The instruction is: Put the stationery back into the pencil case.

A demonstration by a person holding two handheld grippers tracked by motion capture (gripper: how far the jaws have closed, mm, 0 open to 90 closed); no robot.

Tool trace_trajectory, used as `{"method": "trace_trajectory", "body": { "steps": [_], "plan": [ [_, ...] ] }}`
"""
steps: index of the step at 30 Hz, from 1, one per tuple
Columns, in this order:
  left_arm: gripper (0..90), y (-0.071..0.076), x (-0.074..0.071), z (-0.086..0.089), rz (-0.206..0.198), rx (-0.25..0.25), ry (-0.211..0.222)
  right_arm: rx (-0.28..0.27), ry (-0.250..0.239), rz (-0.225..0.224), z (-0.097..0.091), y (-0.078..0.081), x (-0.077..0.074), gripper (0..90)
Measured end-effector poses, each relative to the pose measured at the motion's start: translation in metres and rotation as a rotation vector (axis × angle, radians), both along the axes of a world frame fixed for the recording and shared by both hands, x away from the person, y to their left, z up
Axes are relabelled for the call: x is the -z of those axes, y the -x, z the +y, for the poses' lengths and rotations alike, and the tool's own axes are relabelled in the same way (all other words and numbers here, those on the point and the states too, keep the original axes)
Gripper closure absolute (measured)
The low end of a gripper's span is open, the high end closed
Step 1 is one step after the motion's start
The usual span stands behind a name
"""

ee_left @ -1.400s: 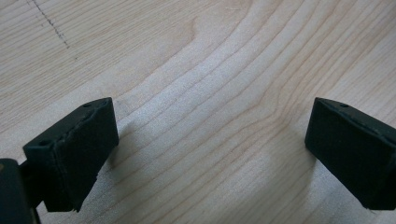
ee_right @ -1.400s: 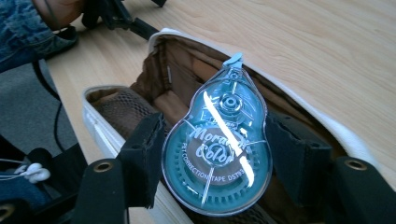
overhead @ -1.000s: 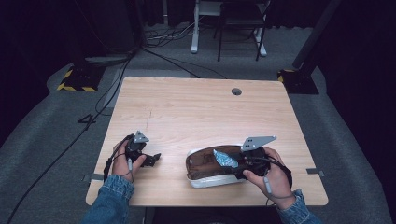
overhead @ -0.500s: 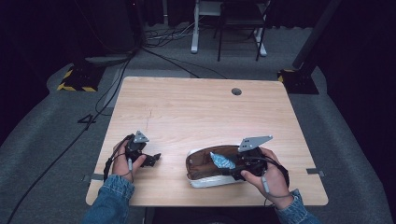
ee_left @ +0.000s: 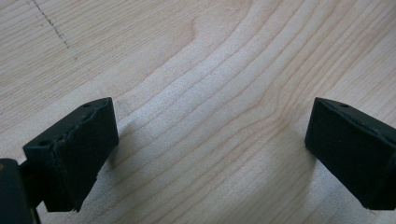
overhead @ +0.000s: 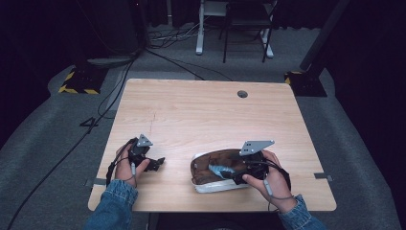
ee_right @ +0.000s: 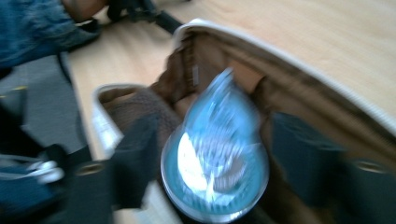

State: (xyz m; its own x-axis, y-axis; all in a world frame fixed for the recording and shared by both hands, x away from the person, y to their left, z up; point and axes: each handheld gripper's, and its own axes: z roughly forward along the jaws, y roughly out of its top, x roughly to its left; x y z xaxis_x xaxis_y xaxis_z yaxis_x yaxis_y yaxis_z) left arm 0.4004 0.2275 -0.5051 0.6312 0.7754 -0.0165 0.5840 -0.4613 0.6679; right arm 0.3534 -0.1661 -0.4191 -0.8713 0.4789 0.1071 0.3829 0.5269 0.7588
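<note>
The blue crumpled packet (overhead: pixel 221 170) already lies inside the brown shoe (overhead: pixel 215 165), lower right of centre on the worktop (overhead: pixel 206 115). Right gripper (ee_right: pixel 212 172) fingers have just been opening around the packet, w/o pressing it. Left gripper (ee_left: pixel 210 135) is open, holding nothing. Left to do, probably: withdraw the right hand.

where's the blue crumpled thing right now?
High view: the blue crumpled object sits inside the brown case at the table's near right, just off the right hand-held gripper. Right gripper view: it lies between that gripper's parted jaws.

Dim room (right gripper view blurred).
</note>
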Motion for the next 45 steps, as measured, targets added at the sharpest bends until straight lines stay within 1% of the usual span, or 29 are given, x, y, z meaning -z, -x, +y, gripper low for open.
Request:
{"method": "trace_trajectory", "body": {
  "steps": [2, 4, 7, 8, 10, 13, 15, 17, 20, 21, 23, 26, 28, 29, 30, 31, 34, 35, 36, 40, 42, 45],
  "plan": [
    [2.8, 0.000, 0.000, 0.000, 0.001, -0.001, 0.002, 0.004, -0.001, -0.004, -0.001, -0.001, 0.001, 24.3],
    [2.9, 0.000, 0.000, 0.000, 0.001, -0.005, 0.003, 0.007, -0.006, 0.004, -0.001, -0.001, 0.000, 24.8],
    [2.9, 0.001, 0.000, 0.000, -0.001, -0.001, -0.002, 0.012, -0.009, -0.006, -0.003, 0.000, -0.003, 25.8],
    [2.9, 0.001, 0.000, 0.000, 0.003, -0.003, 0.001, 0.017, -0.012, -0.014, -0.004, 0.001, -0.007, 26.9],
    [2.9, 0.001, 0.000, -0.001, -0.002, -0.005, 0.002, 0.023, -0.013, -0.022, -0.006, 0.002, -0.009, 27.1],
    [2.9, 0.002, 0.000, -0.001, 0.001, -0.002, 0.000, 0.045, -0.028, -0.050, -0.013, 0.002, -0.018, 27.3],
    [2.8, 0.002, 0.000, -0.001, 0.002, -0.003, 0.001, 0.057, -0.034, -0.060, -0.017, 0.002, -0.022, 27.3],
    [2.9, 0.003, 0.000, -0.001, 0.005, -0.005, 0.004, 0.077, -0.039, -0.074, -0.024, 0.001, -0.025, 27.3],
    [2.9, 0.003, 0.000, 0.000, 0.003, -0.002, 0.002, 0.107, -0.032, -0.094, -0.034, -0.002, -0.029, 26.0],
    [2.9, 0.003, 0.000, 0.000, -0.001, -0.001, -0.003, 0.127, -0.035, -0.102, -0.039, -0.004, -0.030, 25.4],
    [2.9, 0.004, 0.000, 0.000, 0.000, -0.003, 0.005, 0.161, -0.034, -0.121, -0.048, -0.007, -0.033, 23.5],
    [2.9, 0.005, 0.000, 0.001, 0.000, 0.001, -0.004, 0.206, -0.032, -0.137, -0.062, -0.013, -0.036, 21.1],
    [2.8, 0.005, 0.000, 0.001, 0.000, 0.001, -0.004, 0.225, -0.022, -0.141, -0.069, -0.016, -0.035, 20.0],
    [2.8, 0.005, 0.000, 0.001, 0.000, 0.001, -0.004, 0.246, -0.021, -0.137, -0.075, -0.018, -0.034, 19.6],
    [2.8, 0.005, 0.000, 0.001, 0.000, 0.001, -0.004, 0.246, -0.021, -0.137, -0.075, -0.018, -0.034, 19.6],
    [2.8, 0.005, 0.000, 0.001, 0.000, 0.001, -0.004, 0.269, -0.021, -0.135, -0.083, -0.021, -0.033, 18.8],
    [2.8, 0.005, 0.000, 0.001, 0.000, 0.001, -0.003, 0.308, -0.018, -0.129, -0.093, -0.025, -0.031, 18.3],
    [2.8, 0.005, 0.000, 0.001, 0.000, 0.001, -0.003, 0.308, -0.018, -0.129, -0.093, -0.025, -0.031, 18.3],
    [2.8, 0.005, 0.000, 0.001, 0.000, 0.001, -0.003, 0.330, -0.014, -0.127, -0.100, -0.028, -0.029, 18.0],
    [2.7, 0.005, 0.000, 0.001, 0.000, 0.001, -0.003, 0.366, -0.004, -0.114, -0.111, -0.032, -0.023, 17.4],
    [2.7, 0.005, 0.000, 0.001, 0.000, 0.001, -0.003, 0.373, 0.003, -0.110, -0.114, -0.034, -0.022, 17.3],
    [2.7, 0.005, 0.000, 0.001, 0.000, 0.001, -0.003, 0.399, 0.019, -0.099, -0.122, -0.037, -0.016, 17.2]
  ]
}}
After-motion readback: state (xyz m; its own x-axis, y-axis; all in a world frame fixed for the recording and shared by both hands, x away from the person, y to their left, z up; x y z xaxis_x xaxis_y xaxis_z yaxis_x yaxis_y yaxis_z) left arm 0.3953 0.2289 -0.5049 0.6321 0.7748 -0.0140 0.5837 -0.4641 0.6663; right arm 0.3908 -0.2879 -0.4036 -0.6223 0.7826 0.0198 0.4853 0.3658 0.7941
